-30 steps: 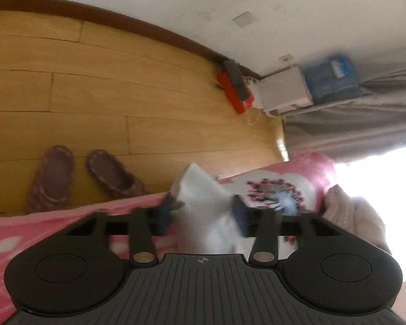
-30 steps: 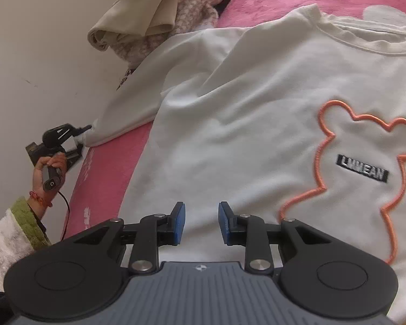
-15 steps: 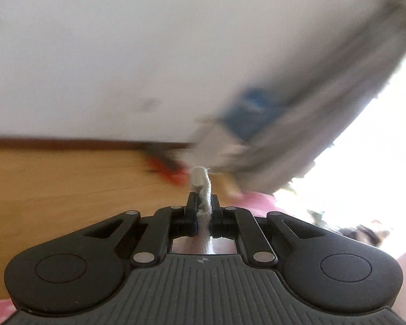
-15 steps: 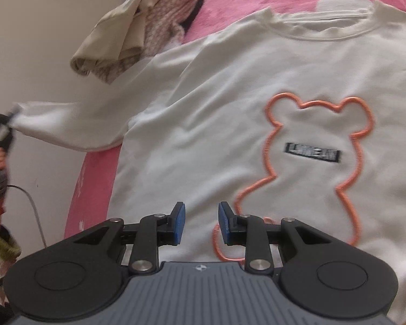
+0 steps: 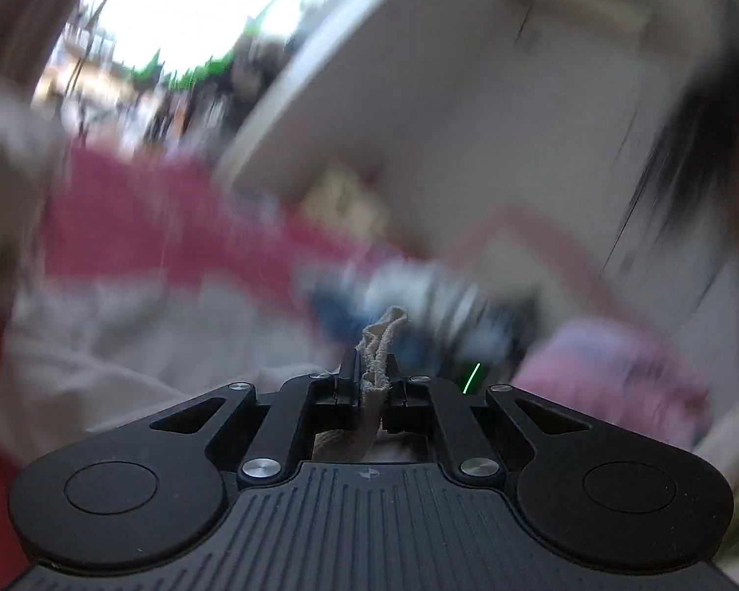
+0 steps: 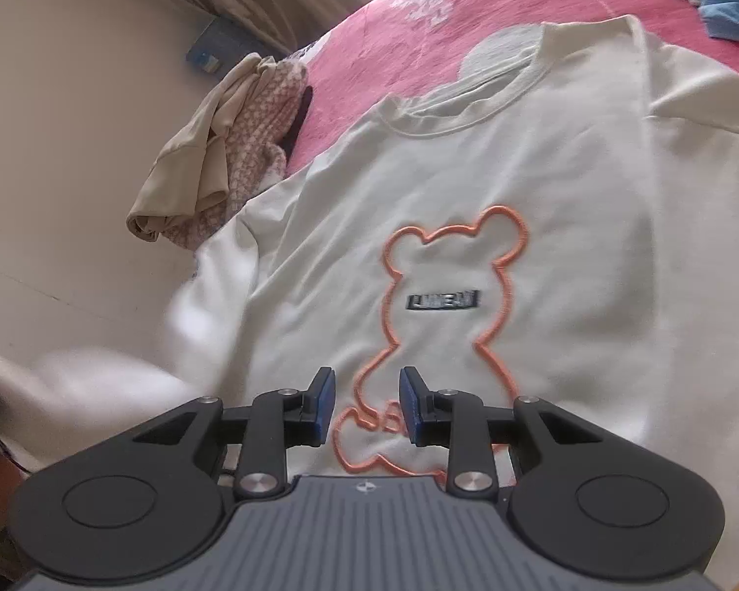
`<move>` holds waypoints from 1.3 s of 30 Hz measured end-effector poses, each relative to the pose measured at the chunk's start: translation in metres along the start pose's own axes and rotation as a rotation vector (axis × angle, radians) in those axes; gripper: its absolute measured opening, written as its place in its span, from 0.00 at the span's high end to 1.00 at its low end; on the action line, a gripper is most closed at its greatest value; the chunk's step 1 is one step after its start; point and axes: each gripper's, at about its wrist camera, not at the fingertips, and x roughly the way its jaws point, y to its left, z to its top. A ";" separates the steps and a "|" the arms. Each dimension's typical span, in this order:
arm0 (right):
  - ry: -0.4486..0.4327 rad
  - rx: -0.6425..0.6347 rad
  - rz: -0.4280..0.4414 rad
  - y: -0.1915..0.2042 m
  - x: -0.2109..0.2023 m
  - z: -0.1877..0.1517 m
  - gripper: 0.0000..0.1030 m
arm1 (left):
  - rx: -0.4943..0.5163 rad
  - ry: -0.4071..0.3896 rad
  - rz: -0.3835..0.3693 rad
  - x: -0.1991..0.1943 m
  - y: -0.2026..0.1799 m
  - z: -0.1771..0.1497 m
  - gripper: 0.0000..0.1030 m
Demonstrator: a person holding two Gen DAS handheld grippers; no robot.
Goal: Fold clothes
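While our left gripper [image 5: 372, 369] pinches a bunched strip of cream sleeve cuff [image 5: 380, 344] between its closed jaws, everything beyond it in the left wrist view is smeared by blur. We hold our right gripper [image 6: 364, 406] with its blue-padded jaws parted and nothing between them, low over the lower part of the cream sweatshirt [image 6: 542, 187]. The sweatshirt lies front-up on the pink bedspread [image 6: 409, 15], its orange bear outline [image 6: 448, 325] just ahead of the fingertips. A crumpled beige and patterned garment pile [image 6: 226, 157] sits beside the sweatshirt's shoulder.
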 end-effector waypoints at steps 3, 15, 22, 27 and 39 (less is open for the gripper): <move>-0.004 0.002 0.007 -0.006 -0.009 -0.001 0.69 | 0.083 0.183 0.064 0.035 -0.002 -0.049 0.94; 0.260 -0.255 0.053 0.087 0.046 0.008 0.64 | 0.322 0.458 0.115 0.060 0.000 -0.144 0.92; 0.418 -0.171 0.055 0.073 0.077 -0.055 0.63 | 0.268 0.545 0.019 0.048 -0.006 -0.152 0.65; 0.475 -0.070 0.083 0.055 0.080 -0.079 0.62 | 0.130 0.582 0.027 0.017 0.013 -0.150 0.63; 0.500 -0.045 0.107 0.054 0.080 -0.095 0.60 | -0.351 0.443 0.205 0.006 0.088 -0.150 0.62</move>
